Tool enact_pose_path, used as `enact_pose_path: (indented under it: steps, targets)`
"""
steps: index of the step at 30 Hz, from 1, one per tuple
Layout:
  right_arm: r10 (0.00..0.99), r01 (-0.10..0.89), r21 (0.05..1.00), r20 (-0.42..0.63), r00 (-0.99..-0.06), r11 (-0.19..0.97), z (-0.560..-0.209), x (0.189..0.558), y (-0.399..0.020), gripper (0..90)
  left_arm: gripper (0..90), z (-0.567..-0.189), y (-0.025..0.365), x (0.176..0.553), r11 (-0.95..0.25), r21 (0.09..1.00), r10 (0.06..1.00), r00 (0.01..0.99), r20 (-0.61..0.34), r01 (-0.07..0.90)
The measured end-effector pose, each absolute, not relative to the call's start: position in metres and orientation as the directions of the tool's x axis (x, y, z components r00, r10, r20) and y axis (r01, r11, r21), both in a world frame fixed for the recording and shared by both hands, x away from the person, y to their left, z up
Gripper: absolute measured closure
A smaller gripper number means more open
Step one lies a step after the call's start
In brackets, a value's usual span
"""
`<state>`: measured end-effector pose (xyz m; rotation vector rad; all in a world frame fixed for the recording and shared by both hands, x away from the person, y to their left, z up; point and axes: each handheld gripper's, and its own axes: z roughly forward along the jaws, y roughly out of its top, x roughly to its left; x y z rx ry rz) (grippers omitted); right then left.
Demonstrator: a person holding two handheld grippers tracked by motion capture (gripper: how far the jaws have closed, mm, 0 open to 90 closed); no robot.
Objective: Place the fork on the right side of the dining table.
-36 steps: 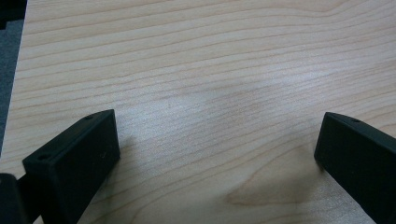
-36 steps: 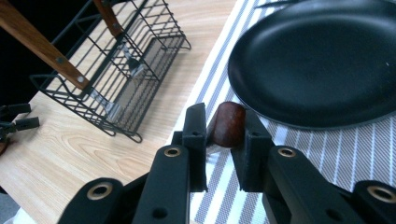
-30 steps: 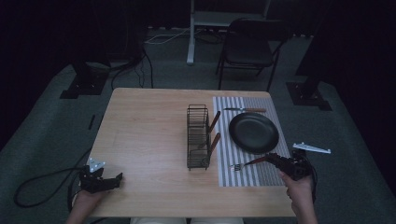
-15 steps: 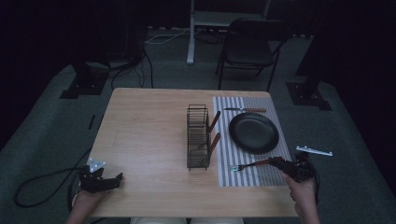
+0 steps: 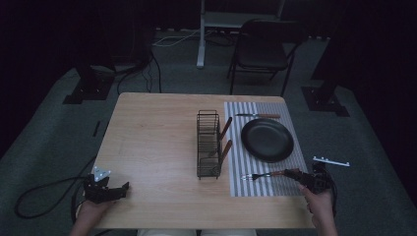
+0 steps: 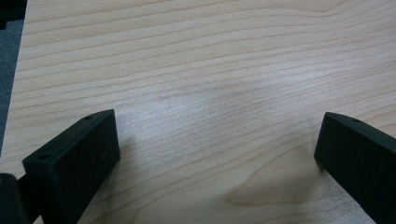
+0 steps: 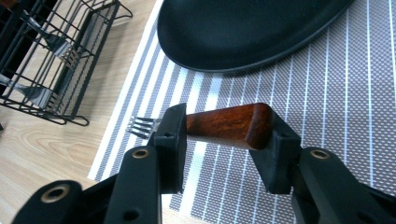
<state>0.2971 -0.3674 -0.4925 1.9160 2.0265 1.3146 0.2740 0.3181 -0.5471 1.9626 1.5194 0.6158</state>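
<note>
Wooden surface (image 5: 152, 147) carries striped mat (image 5: 285, 184) at right. Fork (image 7: 219, 125) lies on mat's near edge, handle between your right gripper (image 7: 224, 140) fingers, just opening, spread loosely around it. Left gripper (image 5: 105, 189) fingers wide apart near left corner.

From my right gripper view, the left jaw hid the fork's (image 7: 229, 125) neck, so I could not tell whether the pads pressed its handle. The plate (image 7: 247, 32) ran off the top edge and the rack (image 7: 56, 60) off the left. The rack's utensils (image 5: 216, 152) were too dim to name from the high view.
</note>
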Motion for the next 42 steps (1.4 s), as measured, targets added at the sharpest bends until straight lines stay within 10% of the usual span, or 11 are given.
enact_pose_path:
  steps: [42]
  targets:
    - [0.911,0.866,0.494,0.387,-0.145,-0.072,-0.516,0.330,-0.375,40.8,0.0,-0.547,0.318,0.273,-0.184,0.683,0.971,0.240,0.013,0.707]
